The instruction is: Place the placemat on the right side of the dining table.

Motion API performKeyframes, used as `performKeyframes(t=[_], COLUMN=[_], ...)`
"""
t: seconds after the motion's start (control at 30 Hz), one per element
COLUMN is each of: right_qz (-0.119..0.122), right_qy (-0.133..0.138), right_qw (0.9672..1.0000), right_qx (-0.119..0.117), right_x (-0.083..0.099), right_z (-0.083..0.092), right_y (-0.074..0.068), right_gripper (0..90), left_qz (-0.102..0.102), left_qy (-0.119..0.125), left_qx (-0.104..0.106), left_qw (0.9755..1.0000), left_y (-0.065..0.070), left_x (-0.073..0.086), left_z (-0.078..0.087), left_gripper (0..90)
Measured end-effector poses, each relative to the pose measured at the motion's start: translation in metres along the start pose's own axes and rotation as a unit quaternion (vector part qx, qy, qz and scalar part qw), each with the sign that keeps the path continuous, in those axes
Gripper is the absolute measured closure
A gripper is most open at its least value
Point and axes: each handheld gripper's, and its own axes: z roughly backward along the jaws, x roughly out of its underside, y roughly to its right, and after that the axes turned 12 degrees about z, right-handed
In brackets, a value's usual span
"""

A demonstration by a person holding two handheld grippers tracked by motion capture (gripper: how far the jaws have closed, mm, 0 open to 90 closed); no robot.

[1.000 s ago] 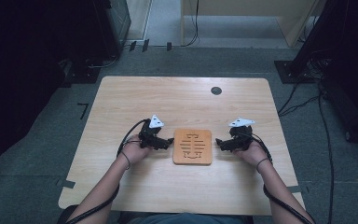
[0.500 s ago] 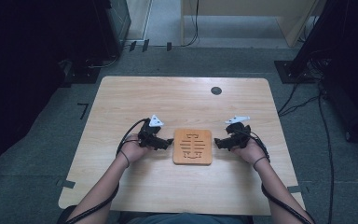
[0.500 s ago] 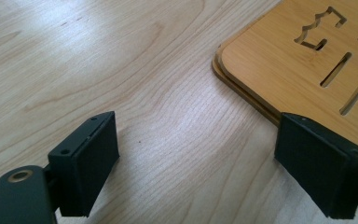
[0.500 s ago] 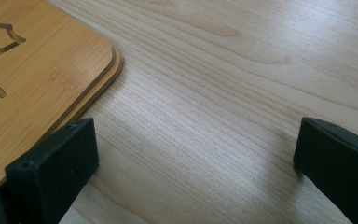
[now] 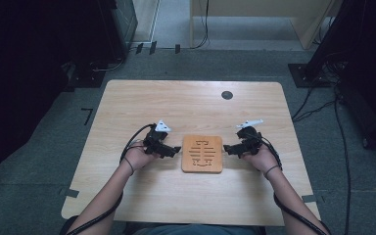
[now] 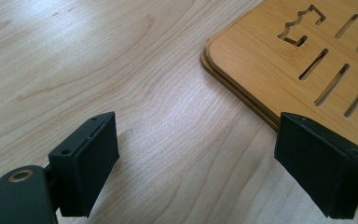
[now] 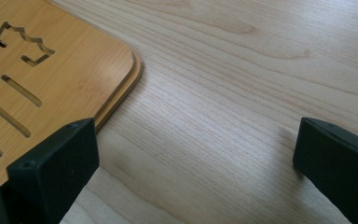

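Both grippers flank a slotted wooden board, jaws wide apart and holding nothing.

In the left gripper view, the left gripper (image 6: pixel 196 168) has its two black jaws spread wide over bare tabletop; one jaw overlaps the near edge of the wooden board (image 6: pixel 289 51), whether it touches cannot be told. In the right gripper view, the right gripper (image 7: pixel 196 172) is equally wide apart and empty, one jaw overlapping the board's (image 7: pixel 42 74) edge, the other over bare wood. In the high view, the board (image 5: pixel 202 153) lies flat on the near-centre of the table (image 5: pixel 191 103), directly between the left gripper (image 5: pixel 175 150) and the right gripper (image 5: pixel 227 149), each just beside a side edge. Farther back, a dark round grommet (image 5: pixel 227 95) sits in the tabletop near the far edge.
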Motion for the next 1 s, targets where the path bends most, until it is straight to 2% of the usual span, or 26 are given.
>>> performKeyframes(t=[0.1,0.37,0.7,1.0], right_qz=[0.002,0.003,0.019,0.021], right_qy=[0.001,-0.003,-0.003,-0.006], right_qw=[1.0,1.0,0.9998,0.9997], right_qx=[-0.001,-0.004,-0.008,-0.008], right_x=[-0.001,-0.001,-0.004,-0.005], right_z=[0.001,0.002,0.0,-0.001], right_y=[-0.001,-0.005,-0.011,-0.014], right_gripper=[0.0,0.0,0.0,0.0], left_qz=[-0.004,-0.007,-0.011,-0.015], left_qy=[-0.008,-0.007,-0.006,-0.005], left_qx=[-0.001,0.002,0.008,0.009], left_qw=[1.0,0.9999,0.9999,0.9998], left_y=[0.0,0.003,0.006,0.007], left_x=[0.0,0.0,0.0,0.0], left_z=[0.0,0.003,0.006,0.008], left_gripper=[12.8,12.9,12.9,12.9])
